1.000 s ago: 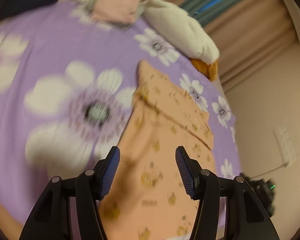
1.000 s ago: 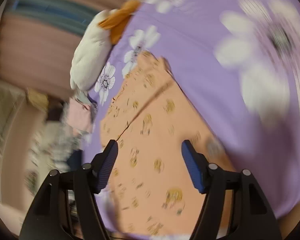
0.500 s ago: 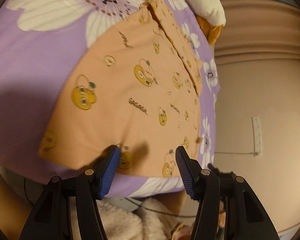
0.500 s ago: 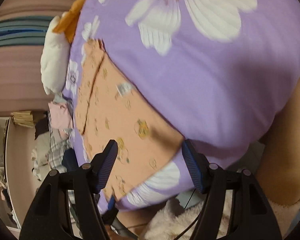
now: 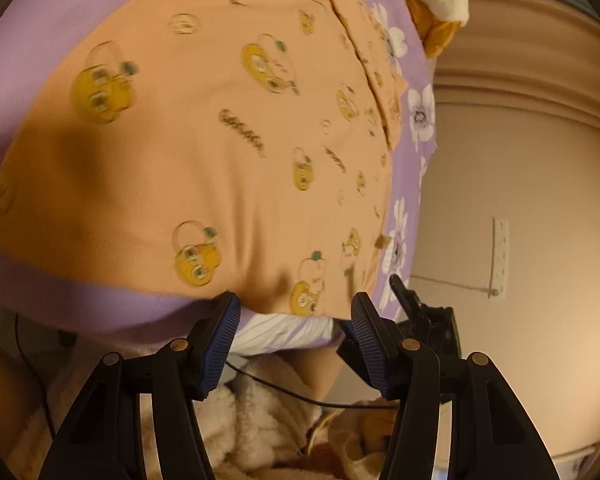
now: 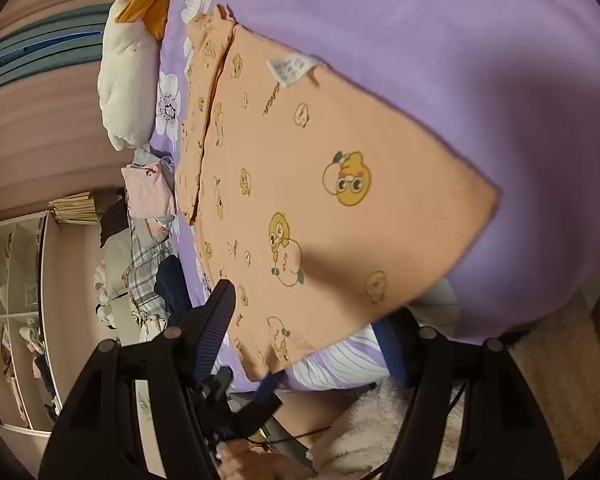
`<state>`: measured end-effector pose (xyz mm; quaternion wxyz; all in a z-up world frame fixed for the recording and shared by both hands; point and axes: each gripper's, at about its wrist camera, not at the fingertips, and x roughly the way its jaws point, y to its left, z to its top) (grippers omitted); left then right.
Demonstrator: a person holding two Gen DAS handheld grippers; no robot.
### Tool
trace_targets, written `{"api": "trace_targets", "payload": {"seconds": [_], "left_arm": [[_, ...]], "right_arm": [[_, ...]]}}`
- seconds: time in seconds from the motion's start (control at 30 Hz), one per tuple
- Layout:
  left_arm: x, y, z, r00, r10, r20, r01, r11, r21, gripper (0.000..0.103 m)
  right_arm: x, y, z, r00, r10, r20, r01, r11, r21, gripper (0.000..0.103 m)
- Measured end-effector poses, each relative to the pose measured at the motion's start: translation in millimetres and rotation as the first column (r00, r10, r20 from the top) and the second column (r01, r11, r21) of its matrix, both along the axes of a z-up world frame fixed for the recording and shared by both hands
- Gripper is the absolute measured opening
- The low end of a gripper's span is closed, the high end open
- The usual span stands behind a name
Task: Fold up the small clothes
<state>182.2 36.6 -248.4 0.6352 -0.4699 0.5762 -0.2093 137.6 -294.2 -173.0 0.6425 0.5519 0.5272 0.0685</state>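
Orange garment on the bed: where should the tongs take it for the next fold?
Grip the orange garment at its near hem's two corners, coming in from the near bed edge. It lies flat on the purple floral sheet, that hem free at the edge.

Both wrist cameras look forward and down past their own jaws, close over the near hem of the orange garment (image 5: 204,152) on the purple bedsheet (image 6: 440,28), which both views share, beyond the fingertips

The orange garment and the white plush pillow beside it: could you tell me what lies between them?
Only a bare strip of the purple flowered bedsheet separates the orange garment from the white plush pillow, seen in the right wrist view.
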Motion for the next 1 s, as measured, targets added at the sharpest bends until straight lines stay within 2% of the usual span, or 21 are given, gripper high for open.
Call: {"api": "trace_targets", "payload": {"seconds": [0.13, 0.27, 0.37, 0.5, 0.7, 0.8, 0.87, 0.93, 1.0], "left_arm": [[-1, 6, -6, 1.000, 0.016, -0.025, -0.017, 1.000, -0.022, 0.056], [-2, -2, -4, 0.999, -0.048, -0.027, 0.045, 0.995, -0.085, 0.056], [1, -5, -12, 0.999, -0.018, -0.051, 0.017, 0.999, -0.031, 0.056], [9, -8, -15, 0.999, 0.000, -0.047, -0.002, 0.999, -0.037, 0.056], [8, 0, -3, 0.992, 0.117, 0.045, -0.116, 0.993, -0.014, 0.056], [8, 14, 8, 0.978, 0.183, 0.098, -0.190, 0.980, 0.063, 0.056], [7, 26, 15, 0.966, 0.220, 0.133, -0.238, 0.962, 0.135, 0.056], [7, 34, 11, 0.963, 0.241, 0.121, -0.256, 0.957, 0.137, 0.056], [7, 38, 3, 0.963, 0.255, 0.087, -0.262, 0.961, 0.083, 0.056]], "right_arm": [[6, 6, 3, 0.999, 0.014, 0.035, -0.014, 1.000, -0.010, 0.068], [12, 9, 4, 0.998, 0.029, 0.047, -0.029, 0.999, -0.013, 0.068], [18, 11, -2, 0.999, 0.042, 0.027, -0.041, 0.999, -0.033, 0.068], [19, 13, -1, 0.997, 0.066, 0.032, -0.065, 0.996, -0.056, 0.066], [16, 7, -7, 0.999, 0.042, 0.033, -0.042, 0.999, -0.003, 0.066], [16, 8, -4, 0.997, 0.063, 0.037, -0.062, 0.998, -0.018, 0.066], [17, 10, -4, 0.997, 0.069, 0.033, -0.068, 0.997, -0.028, 0.065], [17, 11, -4, 0.998, 0.060, 0.025, -0.060, 0.998, -0.031, 0.066], [19, 13, -2, 0.997, 0.068, 0.027, -0.067, 0.997, -0.044, 0.066]]}}
